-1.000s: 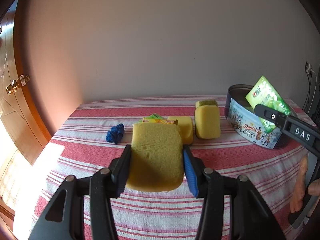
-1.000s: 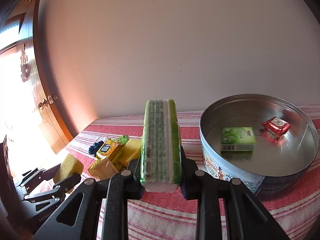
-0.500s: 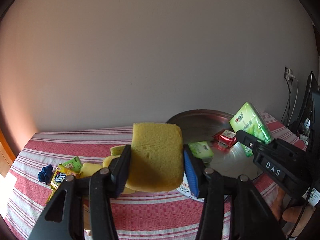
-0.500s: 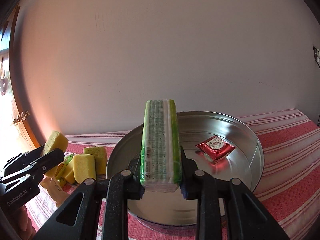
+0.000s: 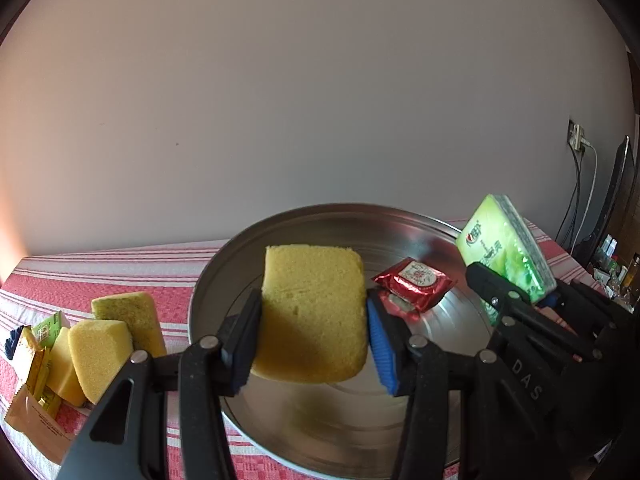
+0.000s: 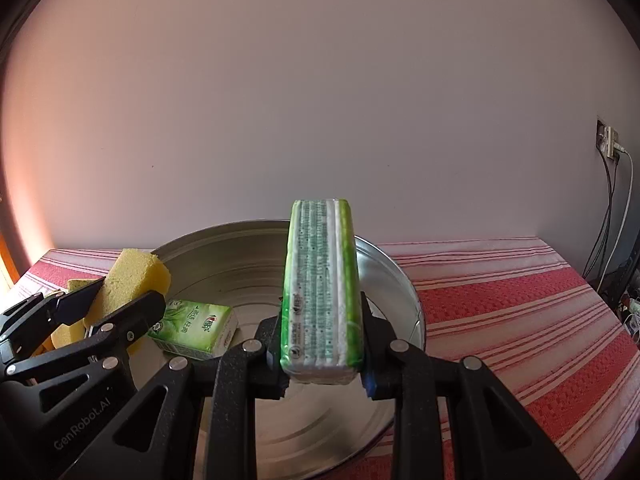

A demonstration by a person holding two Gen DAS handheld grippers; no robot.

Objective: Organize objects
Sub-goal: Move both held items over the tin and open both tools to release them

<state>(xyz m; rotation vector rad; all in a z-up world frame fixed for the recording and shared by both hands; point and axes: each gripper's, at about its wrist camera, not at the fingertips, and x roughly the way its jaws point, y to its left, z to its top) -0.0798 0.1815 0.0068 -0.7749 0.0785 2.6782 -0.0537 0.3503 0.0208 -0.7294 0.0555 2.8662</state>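
We clamp a yellow sponge [image 5: 314, 312] in our left gripper [image 5: 311, 343] and a green tissue pack [image 6: 320, 292] in our right gripper [image 6: 320, 354], both held above the round metal tin [image 5: 224, 256]. Inside the tin lie a red sachet [image 5: 416, 282] and a small green packet [image 6: 194, 328]. Spare sponges [image 5: 100, 348] sit near the surface's left edge.

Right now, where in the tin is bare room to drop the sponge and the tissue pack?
The near floor of the tin is bare. A red packet takes the far right, a green box the left. Outside the left rim, sponges crowd the cloth.
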